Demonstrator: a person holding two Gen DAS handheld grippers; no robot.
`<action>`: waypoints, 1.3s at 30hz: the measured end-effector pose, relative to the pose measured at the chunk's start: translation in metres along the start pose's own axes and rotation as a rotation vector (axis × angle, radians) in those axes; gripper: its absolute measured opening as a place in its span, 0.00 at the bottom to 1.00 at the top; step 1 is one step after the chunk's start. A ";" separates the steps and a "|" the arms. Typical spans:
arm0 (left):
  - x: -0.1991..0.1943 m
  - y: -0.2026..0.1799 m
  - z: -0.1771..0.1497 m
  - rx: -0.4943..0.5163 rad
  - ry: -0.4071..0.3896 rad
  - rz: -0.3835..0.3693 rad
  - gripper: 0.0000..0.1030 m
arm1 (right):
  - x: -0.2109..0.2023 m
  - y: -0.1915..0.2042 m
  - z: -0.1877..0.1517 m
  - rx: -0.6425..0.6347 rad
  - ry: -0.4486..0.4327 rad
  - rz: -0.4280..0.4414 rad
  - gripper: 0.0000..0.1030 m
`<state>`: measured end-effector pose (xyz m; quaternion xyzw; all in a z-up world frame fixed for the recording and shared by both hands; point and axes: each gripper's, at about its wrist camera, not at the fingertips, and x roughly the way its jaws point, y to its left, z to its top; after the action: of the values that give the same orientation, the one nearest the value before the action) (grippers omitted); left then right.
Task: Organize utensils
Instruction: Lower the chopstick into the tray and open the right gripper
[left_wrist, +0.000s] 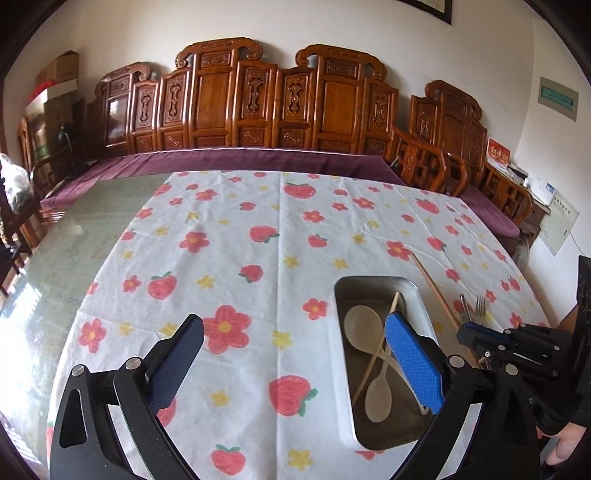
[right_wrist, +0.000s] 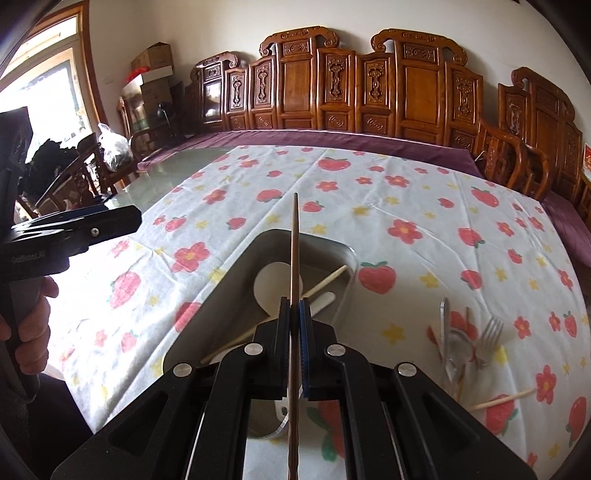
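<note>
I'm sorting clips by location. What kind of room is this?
Probably a home living or dining room: a carved wooden bench along the wall, a flowered tablecloth on the table, and stacked cardboard boxes in the corner.

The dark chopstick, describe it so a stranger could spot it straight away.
Find the metal tray on the strawberry-print tablecloth. Above it, the right tongs are shut on the dark chopstick. Unlike the pale chopstick lying in the tray, it is dark brown and held aloft.

The white tablecloth (left_wrist: 258, 221) is showing red strawberries and flowers; the tray (left_wrist: 373, 284) is gleaming silver, the bench (left_wrist: 258, 92) glowing reddish-brown.
</note>
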<state>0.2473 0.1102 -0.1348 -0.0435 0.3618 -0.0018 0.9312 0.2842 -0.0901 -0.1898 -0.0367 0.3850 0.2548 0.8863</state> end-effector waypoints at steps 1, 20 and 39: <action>-0.001 0.004 0.000 -0.008 -0.002 0.005 0.92 | 0.005 0.001 0.002 0.009 0.005 0.005 0.06; 0.006 0.018 -0.003 -0.023 0.024 0.029 0.92 | 0.073 0.011 -0.008 0.109 0.093 0.062 0.07; 0.014 -0.047 -0.013 0.084 0.042 -0.066 0.92 | -0.060 -0.079 -0.032 0.036 -0.019 -0.117 0.07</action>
<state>0.2500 0.0615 -0.1496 -0.0162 0.3794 -0.0487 0.9238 0.2658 -0.1923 -0.1805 -0.0409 0.3781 0.1960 0.9039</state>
